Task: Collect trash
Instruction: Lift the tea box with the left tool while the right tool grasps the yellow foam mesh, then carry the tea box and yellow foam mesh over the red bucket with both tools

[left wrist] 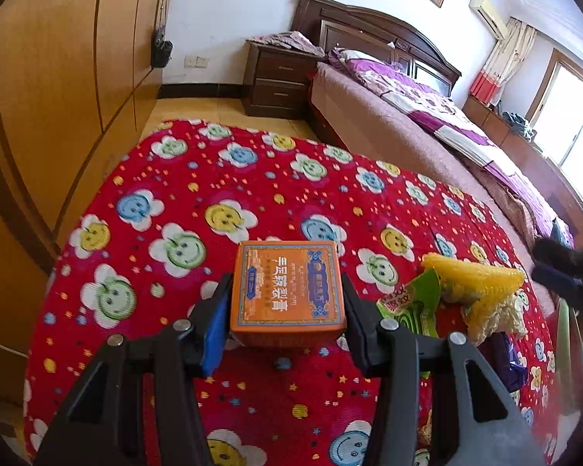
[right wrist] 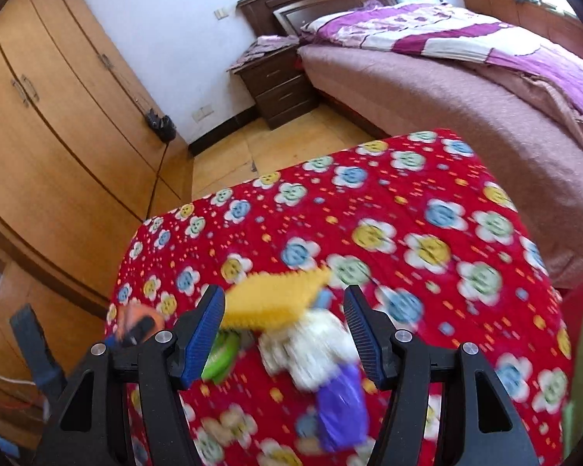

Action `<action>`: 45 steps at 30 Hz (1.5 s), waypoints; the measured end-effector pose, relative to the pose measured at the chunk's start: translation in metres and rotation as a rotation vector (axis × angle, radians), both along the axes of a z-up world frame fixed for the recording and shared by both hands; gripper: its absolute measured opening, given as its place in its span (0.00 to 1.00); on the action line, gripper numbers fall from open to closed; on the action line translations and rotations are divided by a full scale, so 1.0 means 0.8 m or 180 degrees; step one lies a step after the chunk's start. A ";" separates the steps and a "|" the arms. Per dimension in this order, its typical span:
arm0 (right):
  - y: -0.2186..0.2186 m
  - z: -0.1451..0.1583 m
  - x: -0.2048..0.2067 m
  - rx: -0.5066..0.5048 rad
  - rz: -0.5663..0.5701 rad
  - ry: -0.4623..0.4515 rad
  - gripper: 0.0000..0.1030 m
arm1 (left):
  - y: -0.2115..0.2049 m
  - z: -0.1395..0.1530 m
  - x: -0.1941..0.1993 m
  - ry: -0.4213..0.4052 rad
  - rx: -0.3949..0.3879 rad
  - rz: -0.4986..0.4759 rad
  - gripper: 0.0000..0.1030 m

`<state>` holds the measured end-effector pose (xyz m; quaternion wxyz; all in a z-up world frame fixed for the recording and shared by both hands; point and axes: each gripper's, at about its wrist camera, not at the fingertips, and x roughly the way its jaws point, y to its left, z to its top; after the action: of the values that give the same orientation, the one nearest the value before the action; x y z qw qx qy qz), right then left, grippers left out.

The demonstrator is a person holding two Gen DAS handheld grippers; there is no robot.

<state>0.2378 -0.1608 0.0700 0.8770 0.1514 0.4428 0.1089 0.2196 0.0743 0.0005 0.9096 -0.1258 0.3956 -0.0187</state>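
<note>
Orange box held, trash pile ahead on the red bench

The left gripper (left wrist: 287,303) has its jaws clamped on the sides of an orange box (left wrist: 287,291) above the flowered cloth (left wrist: 213,178). The right gripper (right wrist: 285,330) has its jaws apart, holding nothing, over a blurred pile: yellow foam (right wrist: 272,303), white wad (right wrist: 315,349), purple wrapper (right wrist: 340,407), green packet (right wrist: 221,357) at 9 o'clock.

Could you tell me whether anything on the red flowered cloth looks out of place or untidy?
Yes: a loose heap of litter lies on the red flowered cloth, with a yellow bumpy sheet, a green wrapper, crumpled white paper and a purple wrapper jumbled together. The orange box sits squarely in the left gripper.
</note>
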 end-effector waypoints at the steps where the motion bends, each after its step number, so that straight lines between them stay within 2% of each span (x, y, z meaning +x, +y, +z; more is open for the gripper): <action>1: 0.004 -0.003 0.006 -0.0045 0.0003 0.0017 0.63 | -0.001 -0.001 0.000 -0.0013 0.0007 -0.0005 0.50; 5: 0.021 -0.027 0.034 -0.0234 0.0026 0.0210 0.63 | 0.000 0.000 -0.002 -0.0048 -0.0056 -0.0014 0.50; 9: 0.025 -0.052 0.038 -0.0279 -0.0010 0.0364 0.63 | -0.002 -0.001 -0.005 -0.0063 -0.0038 0.0015 0.50; 14: 0.020 -0.069 0.030 -0.0096 -0.0018 0.0413 0.62 | -0.004 0.000 -0.009 -0.0080 -0.0098 -0.0026 0.50; 17: 0.020 -0.066 0.024 -0.0061 -0.0006 0.0314 0.46 | -0.005 0.000 -0.010 -0.0092 -0.0087 -0.0029 0.50; 18: 0.019 -0.063 0.021 -0.0063 0.0022 0.0267 0.35 | -0.005 0.000 -0.011 -0.0097 -0.0090 -0.0027 0.50; 21: 0.014 -0.052 0.007 0.0041 0.0065 0.0114 0.25 | -0.005 0.000 -0.012 -0.0112 -0.0092 -0.0027 0.50; 28: -0.005 -0.018 -0.037 0.0423 0.0050 -0.0303 0.24 | -0.007 0.003 -0.015 -0.0157 -0.0096 -0.0039 0.50; 33: -0.024 0.003 -0.081 0.0503 -0.0047 -0.0518 0.24 | -0.014 0.012 -0.023 -0.0175 -0.0082 -0.0088 0.50; 38: -0.048 0.011 -0.123 0.0534 -0.0161 -0.0589 0.24 | -0.027 0.030 -0.037 -0.0207 -0.0064 -0.0173 0.50; 45: -0.094 0.015 -0.181 0.0592 -0.0421 -0.0675 0.24 | -0.048 0.046 -0.070 -0.0202 -0.0171 -0.0285 0.50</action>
<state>0.0927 -0.2364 0.0824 0.9063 0.2485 0.3248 0.1068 0.1634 0.0359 0.0377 0.9163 -0.1317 0.3711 -0.0739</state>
